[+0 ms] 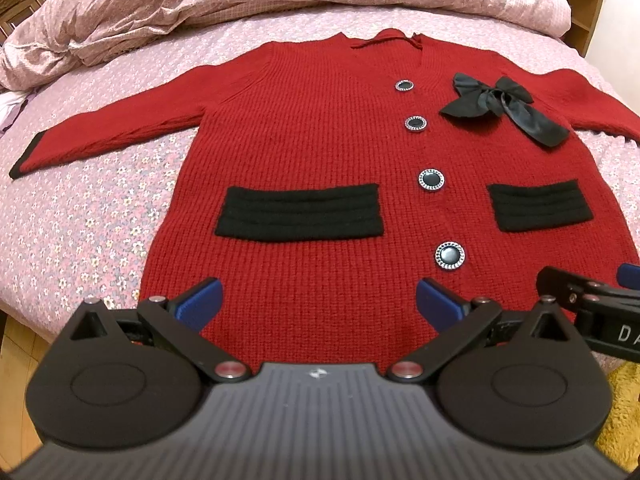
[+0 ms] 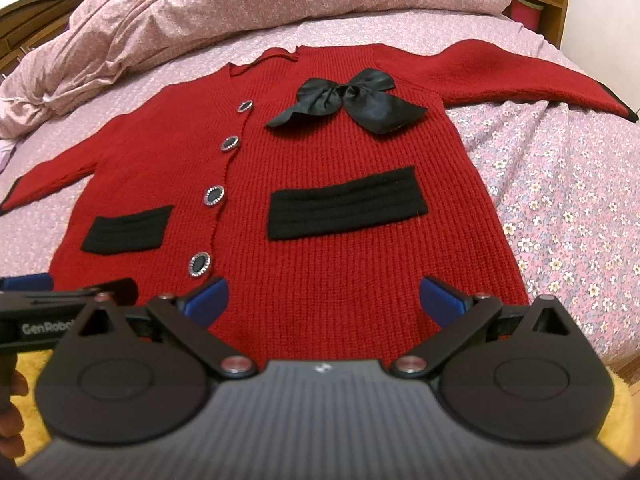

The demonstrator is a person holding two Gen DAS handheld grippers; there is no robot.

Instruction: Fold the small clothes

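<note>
The red cardigan (image 1: 320, 152) is lying flat and front-up on the bed (image 1: 80, 216), buttoned, sleeves spread out to either side, hem toward you. A black bow (image 1: 504, 108) is sitting on its chest, and two black pocket bands (image 1: 300, 212) are flanking the row of buttons (image 1: 431, 179). Your left claw (image 1: 318, 304) is hovering released over the hem near its left corner, blue fingers (image 1: 200, 304) wide apart and gripping nothing. Your right claw (image 2: 324, 300) is hanging over the hem's right part, equally spread and empty. The hem's edge is hiding behind both claw bodies. The left view is cutting off the right sleeve's cuff; the right view is showing that cuff (image 2: 628, 110). A crumpled quilt (image 2: 240, 8) is lying beyond the collar
</note>
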